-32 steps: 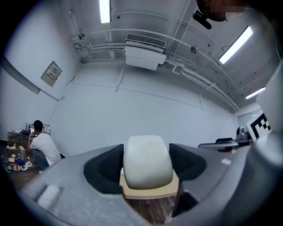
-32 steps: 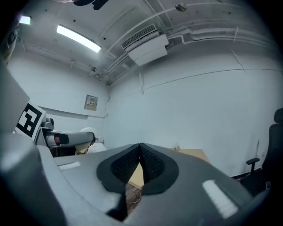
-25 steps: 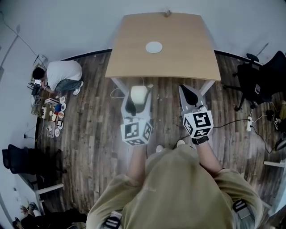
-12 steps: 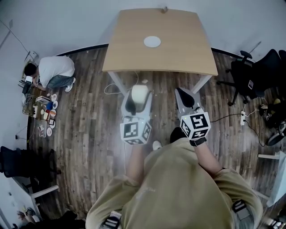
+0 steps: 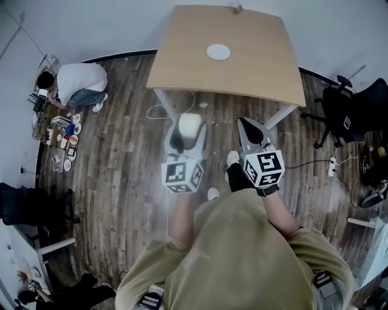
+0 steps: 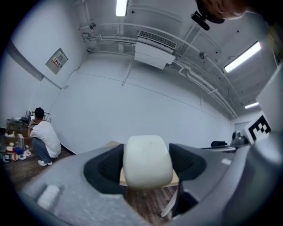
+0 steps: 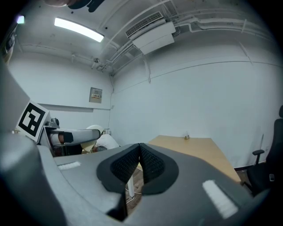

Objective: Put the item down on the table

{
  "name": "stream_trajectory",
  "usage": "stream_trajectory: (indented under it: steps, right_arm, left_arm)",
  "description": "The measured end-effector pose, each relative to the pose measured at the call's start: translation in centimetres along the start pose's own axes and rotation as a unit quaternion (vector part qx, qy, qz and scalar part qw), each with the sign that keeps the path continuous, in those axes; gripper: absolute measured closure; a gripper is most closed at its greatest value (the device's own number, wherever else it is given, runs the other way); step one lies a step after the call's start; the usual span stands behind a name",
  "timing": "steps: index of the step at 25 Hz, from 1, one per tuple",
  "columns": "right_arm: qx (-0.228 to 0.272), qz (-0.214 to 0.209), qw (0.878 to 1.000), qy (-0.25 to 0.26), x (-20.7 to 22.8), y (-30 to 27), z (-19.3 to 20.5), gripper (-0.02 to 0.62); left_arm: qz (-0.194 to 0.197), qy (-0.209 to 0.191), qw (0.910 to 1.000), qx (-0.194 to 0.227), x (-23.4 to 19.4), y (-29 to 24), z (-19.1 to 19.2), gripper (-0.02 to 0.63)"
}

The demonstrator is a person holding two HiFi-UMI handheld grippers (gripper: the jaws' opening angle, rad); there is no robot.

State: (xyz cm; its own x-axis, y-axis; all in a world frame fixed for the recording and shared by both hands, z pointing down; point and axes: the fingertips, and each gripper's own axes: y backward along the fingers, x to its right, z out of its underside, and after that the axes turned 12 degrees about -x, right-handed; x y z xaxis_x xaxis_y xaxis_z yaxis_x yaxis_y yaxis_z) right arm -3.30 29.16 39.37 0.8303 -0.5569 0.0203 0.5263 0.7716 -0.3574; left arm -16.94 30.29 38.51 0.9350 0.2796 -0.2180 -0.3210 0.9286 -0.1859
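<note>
A cream-white rounded item (image 5: 188, 126) (image 6: 147, 161) is held between the jaws of my left gripper (image 5: 185, 134) (image 6: 147, 164), which is shut on it. It hangs over the wooden floor, short of the near edge of the light wooden table (image 5: 242, 66) (image 7: 208, 150). My right gripper (image 5: 251, 132) (image 7: 140, 164) is level with it to the right, shut with nothing between its pads. A white round disc (image 5: 218, 52) lies on the table top near the middle.
A small object (image 5: 237, 9) stands at the table's far edge. A person in a white shirt (image 5: 79, 85) (image 6: 44, 139) crouches at the left by several things on the floor. A black office chair (image 5: 354, 115) stands at the right, with cables on the floor.
The view has shifted: the table now sits a little further right and higher in the picture. Both grippers hold the same pose, the left still shut on the item.
</note>
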Motion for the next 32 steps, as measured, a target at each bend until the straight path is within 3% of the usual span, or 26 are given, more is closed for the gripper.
stream_trajectory:
  steps: [10,19,27,32]
  right_arm:
    - [0.013,-0.029,0.999,-0.005,4.3,-6.9,-2.9,0.589]
    - [0.039,-0.027,0.999,-0.020,12.9,-12.1,-8.1,0.589]
    - [0.033,-0.018,0.998,-0.046,22.0,-15.4,-8.3,0.589]
    - [0.018,-0.016,0.997,-0.072,25.0,-17.1,-6.8,0.589]
  left_arm:
    - [-0.036,-0.014,0.9992,-0.007,-2.5,-6.0,-2.5,0.285]
    - [-0.030,-0.044,0.9985,0.007,-0.9,-16.2,-7.8,0.285]
    - [-0.027,-0.046,0.9985,-0.014,2.0,-24.9,-7.5,0.285]
    - [-0.026,-0.045,0.9979,-0.039,2.7,-28.2,-6.1,0.285]
